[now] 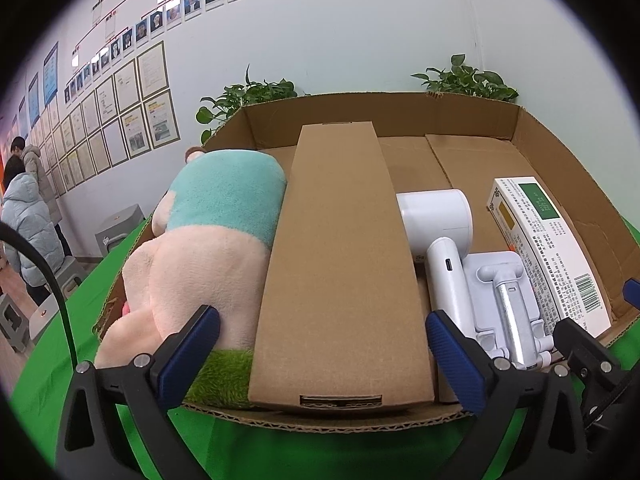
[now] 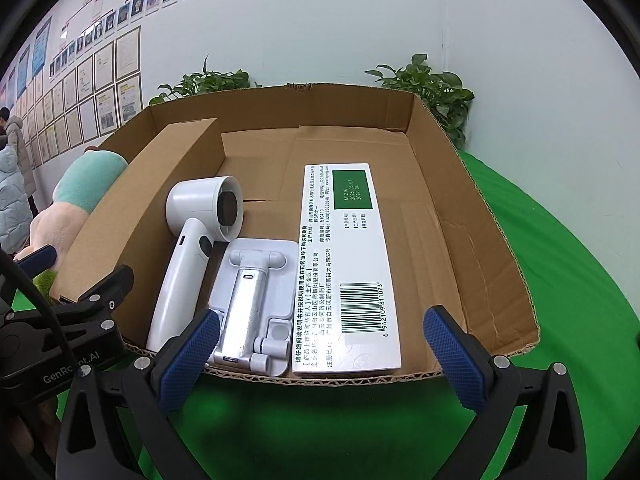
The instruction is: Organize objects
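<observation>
Two grippers are hovering w/ jaws wide and empty at the cardboard box (image 2: 472, 216) near edge: left gripper (image 1: 322, 354) straddling the divider (image 1: 340, 264) lengthwise, right gripper (image 2: 322, 354) nearer the medicine box (image 2: 344, 264), its long axis running straight away.

Both cameras are sitting close to the near edge of the cardboard box (image 1: 520, 128), looking forward and down into it. Both are seeing the white box (image 2: 348, 264) and the fan (image 1: 436, 220).
</observation>
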Available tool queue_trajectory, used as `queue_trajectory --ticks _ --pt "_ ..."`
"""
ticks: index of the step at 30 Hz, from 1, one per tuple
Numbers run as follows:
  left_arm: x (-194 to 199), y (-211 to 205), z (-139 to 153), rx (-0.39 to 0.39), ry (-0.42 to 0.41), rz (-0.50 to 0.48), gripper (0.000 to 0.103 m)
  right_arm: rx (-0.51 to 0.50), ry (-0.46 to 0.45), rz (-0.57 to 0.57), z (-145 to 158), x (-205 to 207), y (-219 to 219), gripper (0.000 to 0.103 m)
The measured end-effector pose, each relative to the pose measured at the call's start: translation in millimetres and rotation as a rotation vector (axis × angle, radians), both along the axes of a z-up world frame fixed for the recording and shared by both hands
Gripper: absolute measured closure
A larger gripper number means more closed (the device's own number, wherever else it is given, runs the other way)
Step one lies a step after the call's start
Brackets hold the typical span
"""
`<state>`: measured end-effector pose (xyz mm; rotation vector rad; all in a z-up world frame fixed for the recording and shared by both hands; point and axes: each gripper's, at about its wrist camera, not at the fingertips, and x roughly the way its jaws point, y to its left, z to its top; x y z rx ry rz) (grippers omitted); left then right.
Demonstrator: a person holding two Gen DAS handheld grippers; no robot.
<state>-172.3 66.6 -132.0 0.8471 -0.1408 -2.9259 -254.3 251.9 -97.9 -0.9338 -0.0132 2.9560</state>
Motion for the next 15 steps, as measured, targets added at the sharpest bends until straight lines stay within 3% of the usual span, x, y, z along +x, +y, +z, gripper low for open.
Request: queue_trajectory --ticks 15 --pt "-0.3 0.7 0.2 0.004 0.002 -0.006 0.001 -0.003 0.002 0.001 0.5 -1.5 -2.8 0.0"
